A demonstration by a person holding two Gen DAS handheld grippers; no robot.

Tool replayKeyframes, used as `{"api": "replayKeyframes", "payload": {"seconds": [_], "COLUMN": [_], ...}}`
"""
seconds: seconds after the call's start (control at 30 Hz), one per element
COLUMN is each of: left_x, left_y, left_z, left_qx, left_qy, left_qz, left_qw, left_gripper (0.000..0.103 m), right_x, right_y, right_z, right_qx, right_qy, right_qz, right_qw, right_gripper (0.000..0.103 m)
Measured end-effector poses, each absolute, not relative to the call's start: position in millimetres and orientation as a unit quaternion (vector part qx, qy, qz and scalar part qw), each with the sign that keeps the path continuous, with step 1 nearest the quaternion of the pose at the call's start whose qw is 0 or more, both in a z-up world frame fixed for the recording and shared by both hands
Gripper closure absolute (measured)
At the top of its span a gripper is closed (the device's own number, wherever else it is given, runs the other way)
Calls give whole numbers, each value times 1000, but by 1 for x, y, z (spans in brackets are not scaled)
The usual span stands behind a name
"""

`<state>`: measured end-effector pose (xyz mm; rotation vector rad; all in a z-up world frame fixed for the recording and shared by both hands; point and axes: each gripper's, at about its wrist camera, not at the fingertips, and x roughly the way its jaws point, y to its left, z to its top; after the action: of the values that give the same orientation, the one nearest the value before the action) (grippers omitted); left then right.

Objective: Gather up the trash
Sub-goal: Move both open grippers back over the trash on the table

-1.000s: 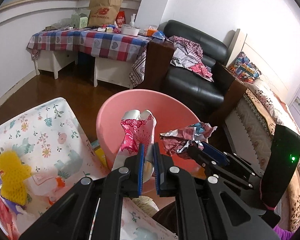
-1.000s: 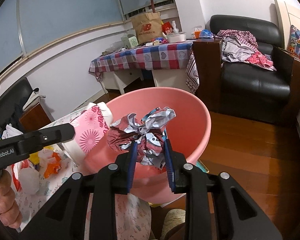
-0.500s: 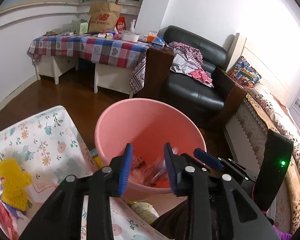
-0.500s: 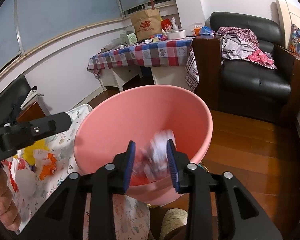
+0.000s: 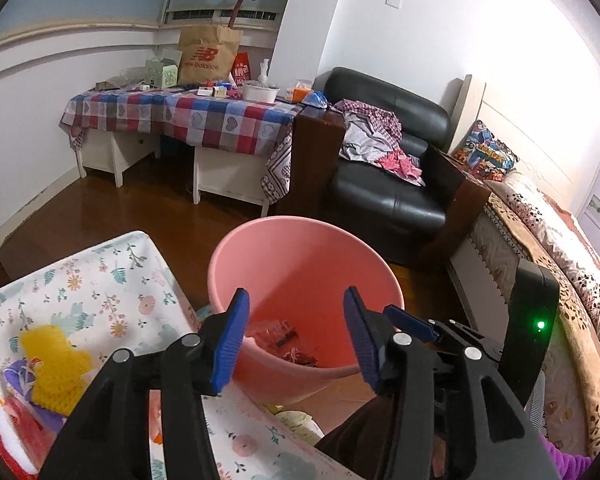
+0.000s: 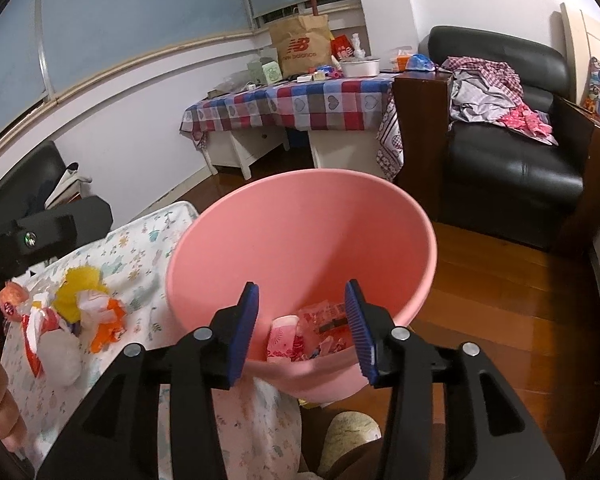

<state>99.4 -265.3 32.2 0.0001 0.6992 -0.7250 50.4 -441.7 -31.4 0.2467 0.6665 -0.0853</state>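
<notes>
My left gripper point(image 5: 296, 336) and right gripper point(image 6: 302, 330) are both wide open, holding nothing. The trash point(image 6: 300, 340) lies at the bottom of the pink bin point(image 6: 300, 216).

pink bin point(image 6: 300, 216), floral tablecloth point(image 5: 100, 280), yellow foam net point(image 5: 56, 360), blue-padded tongs point(image 6: 302, 328)

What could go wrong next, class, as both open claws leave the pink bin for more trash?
1. The pink bin appears tilted beside the floral table; a withdrawing claw might tip it.
2. The left claw and right claw sit close together and may collide.
3. The remaining wrappers lie heaped, so one grab could drag neighbours off.
</notes>
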Motion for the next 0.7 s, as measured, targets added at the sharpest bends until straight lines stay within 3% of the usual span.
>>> {"api": "replayKeyframes", "payload": {"seconds": [0.27, 0.37, 0.7], "left_x": [81, 74, 56], "left_y": [-235, -221, -161], "left_z": [46, 50, 59], "left_qx": [1, 9, -1], "left_qy": [312, 306, 295], "left_qz": [-338, -329, -291], "left_qw": [888, 893, 910], "left_gripper": [53, 47, 47], "right_x": [38, 38, 32], "right_y": [-422, -414, -380], "right_z": [-18, -13, 4], "right_qx": [125, 116, 92], "right_qy": [322, 327, 325], "right_qz": [-7, -2, 31], "right_qw": [938, 938, 941], "right_gripper": [57, 57, 57]}}
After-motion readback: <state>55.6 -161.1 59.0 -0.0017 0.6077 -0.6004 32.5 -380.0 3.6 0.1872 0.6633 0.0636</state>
